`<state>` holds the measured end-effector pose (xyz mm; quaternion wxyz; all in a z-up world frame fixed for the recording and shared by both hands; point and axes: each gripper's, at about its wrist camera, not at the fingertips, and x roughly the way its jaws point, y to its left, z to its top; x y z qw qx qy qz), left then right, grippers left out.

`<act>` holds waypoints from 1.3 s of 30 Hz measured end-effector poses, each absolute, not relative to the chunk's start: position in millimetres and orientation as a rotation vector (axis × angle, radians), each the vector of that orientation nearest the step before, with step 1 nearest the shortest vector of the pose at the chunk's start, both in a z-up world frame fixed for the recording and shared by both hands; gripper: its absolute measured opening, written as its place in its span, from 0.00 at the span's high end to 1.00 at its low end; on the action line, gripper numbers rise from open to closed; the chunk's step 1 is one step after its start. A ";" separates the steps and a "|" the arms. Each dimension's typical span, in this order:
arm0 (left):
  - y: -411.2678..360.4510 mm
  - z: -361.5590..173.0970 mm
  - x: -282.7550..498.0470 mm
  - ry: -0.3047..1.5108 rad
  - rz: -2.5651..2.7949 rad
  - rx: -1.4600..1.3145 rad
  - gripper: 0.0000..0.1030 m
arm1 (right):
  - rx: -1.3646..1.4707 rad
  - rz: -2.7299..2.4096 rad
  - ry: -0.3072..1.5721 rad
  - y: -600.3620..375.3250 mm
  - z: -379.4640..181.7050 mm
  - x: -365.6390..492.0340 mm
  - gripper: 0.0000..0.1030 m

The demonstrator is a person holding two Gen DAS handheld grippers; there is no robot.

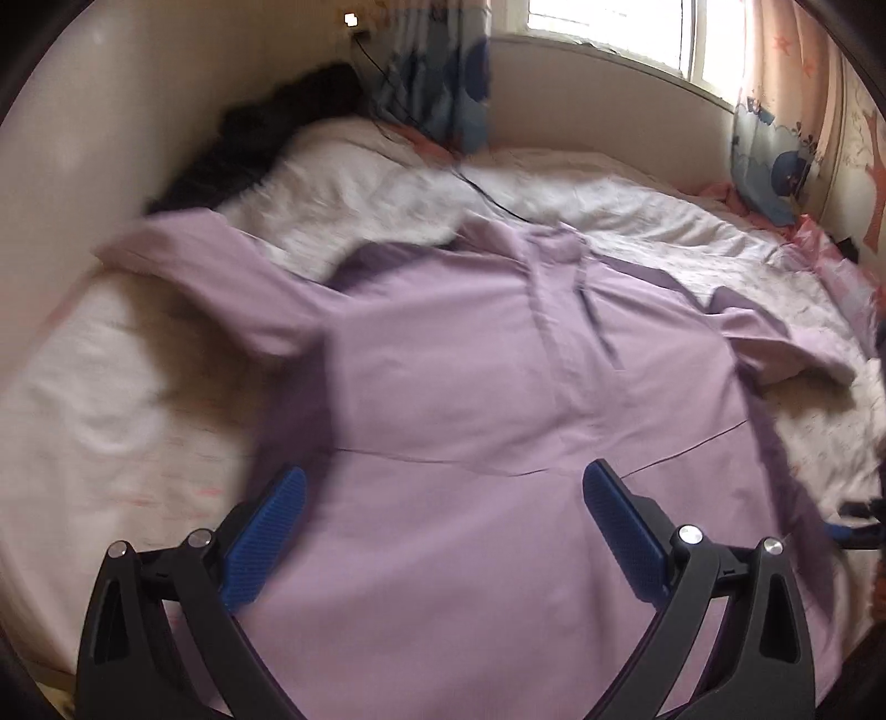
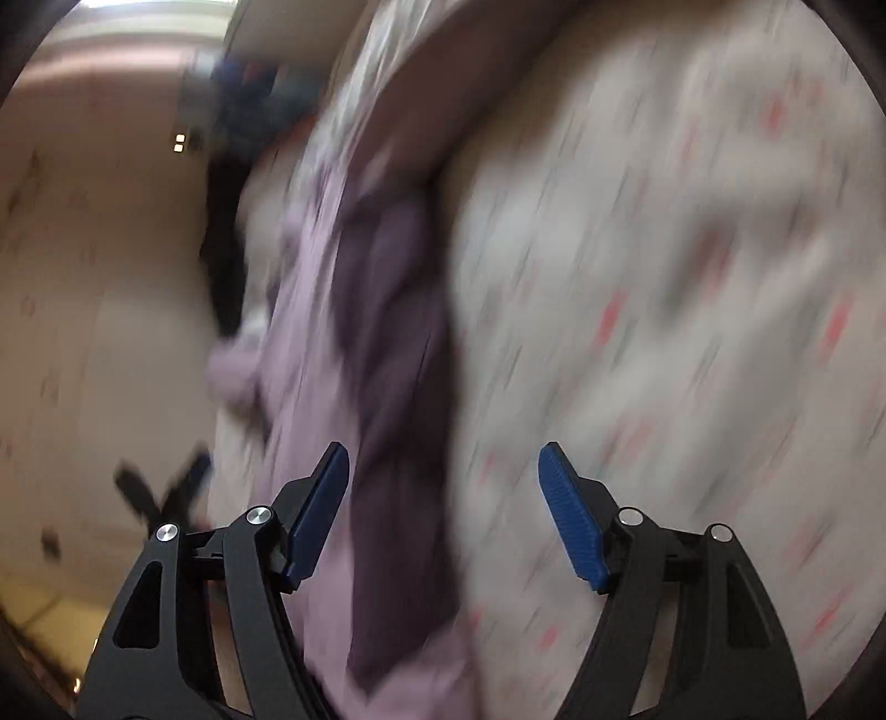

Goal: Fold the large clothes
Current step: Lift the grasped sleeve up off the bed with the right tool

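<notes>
A large lilac garment [image 1: 459,376] lies spread on the bed [image 1: 111,399], sleeves out to the left and right, collar toward the far side. My left gripper [image 1: 443,482] is open and empty, hovering over the garment's lower part. In the blurred right wrist view, my right gripper [image 2: 443,459] is open and empty above an edge of the lilac garment [image 2: 382,354] where it meets the patterned sheet [image 2: 664,332]. The right gripper's tip also shows at the right edge of the left wrist view [image 1: 853,526].
A dark cloth [image 1: 260,144] lies by the wall at the bed's far left. A black cable [image 1: 470,183] runs across the sheet. Curtains [image 1: 437,72] and a window [image 1: 609,27] stand behind the bed. A pink item [image 1: 830,255] lies at the far right.
</notes>
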<state>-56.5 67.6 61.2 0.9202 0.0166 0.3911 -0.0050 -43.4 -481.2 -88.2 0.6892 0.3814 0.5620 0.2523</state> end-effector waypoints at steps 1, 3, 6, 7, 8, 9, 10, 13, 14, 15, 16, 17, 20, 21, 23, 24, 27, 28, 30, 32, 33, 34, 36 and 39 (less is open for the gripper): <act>88.0 68.3 -69.0 0.807 0.019 0.053 0.07 | 0.803 0.596 1.297 -469.4 -87.1 -50.9 0.34; 133.0 72.5 -91.3 0.867 0.058 0.055 0.07 | 0.806 0.672 1.349 -457.1 -87.2 -59.8 0.31; 192.0 56.4 -119.2 0.974 0.091 -0.002 0.07 | 0.786 0.728 1.407 -443.3 -89.6 -73.3 0.25; 210.0 44.5 -129.2 1.023 0.106 -0.016 0.07 | 0.779 0.733 1.426 -441.8 -90.0 -72.0 0.24; 223.7 31.6 -138.5 1.069 0.106 -0.031 0.07 | 0.772 0.747 1.445 -438.5 -90.1 -77.4 0.24; 232.5 21.7 -146.1 1.102 0.095 -0.049 0.07 | 0.760 0.756 1.447 -437.1 -87.8 -81.4 0.24; 241.3 11.7 -155.7 1.135 0.076 -0.081 0.07 | 0.755 0.762 1.444 -434.8 -86.6 -86.5 0.22; 258.3 -19.7 -179.4 1.223 -0.042 -0.214 0.07 | 0.748 0.761 1.424 -428.3 -82.8 -99.0 0.18; 259.9 -28.8 -182.9 1.246 -0.076 -0.261 0.07 | 0.736 0.748 1.411 -422.8 -83.2 -108.7 0.18; 259.7 -33.8 -185.9 1.264 -0.087 -0.293 0.07 | 0.723 0.749 1.405 -415.0 -81.4 -128.6 0.19; 258.8 -39.8 -188.3 1.286 -0.109 -0.336 0.07 | 0.721 0.756 1.366 -413.6 -73.7 -130.8 0.24; 254.8 -44.3 -189.0 1.301 -0.150 -0.381 0.08 | 0.711 0.753 1.336 -407.5 -70.3 -138.5 0.38; 239.3 -32.8 -191.3 1.284 -0.187 -0.408 0.47 | 0.725 0.706 1.226 -405.2 -51.0 -147.7 0.72; 238.1 -24.8 -190.3 1.266 -0.184 -0.412 0.54 | 0.730 0.703 1.181 -399.5 -40.8 -151.8 0.74; 237.3 2.7 -189.2 1.210 -0.205 -0.447 0.74 | 0.743 0.700 1.098 -395.9 -13.9 -148.2 0.78; 237.1 23.1 -189.0 1.167 -0.234 -0.473 0.76 | 0.745 0.701 1.066 -395.1 -3.6 -149.3 0.79; 230.6 73.8 -195.4 1.069 -0.280 -0.440 0.80 | 0.749 0.719 0.957 -401.2 44.7 -153.6 0.80; 228.8 89.0 -198.8 1.045 -0.303 -0.440 0.80 | 0.751 0.728 0.941 -409.0 54.6 -155.4 0.80; 226.3 105.5 -206.8 1.023 -0.312 -0.405 0.80 | 0.722 0.725 0.939 -415.5 67.7 -167.0 0.80; 229.2 107.1 -209.5 1.042 -0.306 -0.381 0.79 | 0.658 0.694 1.043 -416.9 51.9 -176.5 0.76; 230.7 98.2 -210.6 1.081 -0.289 -0.342 0.76 | 0.597 0.649 1.119 -420.1 36.5 -183.2 0.73; 232.0 82.4 -210.6 1.135 -0.265 -0.278 0.69 | 0.545 0.604 1.204 -415.5 15.8 -186.8 0.66; 244.5 45.8 -210.5 1.239 -0.130 -0.160 0.64 | 0.466 0.506 1.389 -419.5 -30.6 -196.3 0.56; 271.7 25.1 -217.0 1.291 0.045 -0.092 0.64 | 0.618 0.503 1.327 -459.8 -43.0 -208.2 0.53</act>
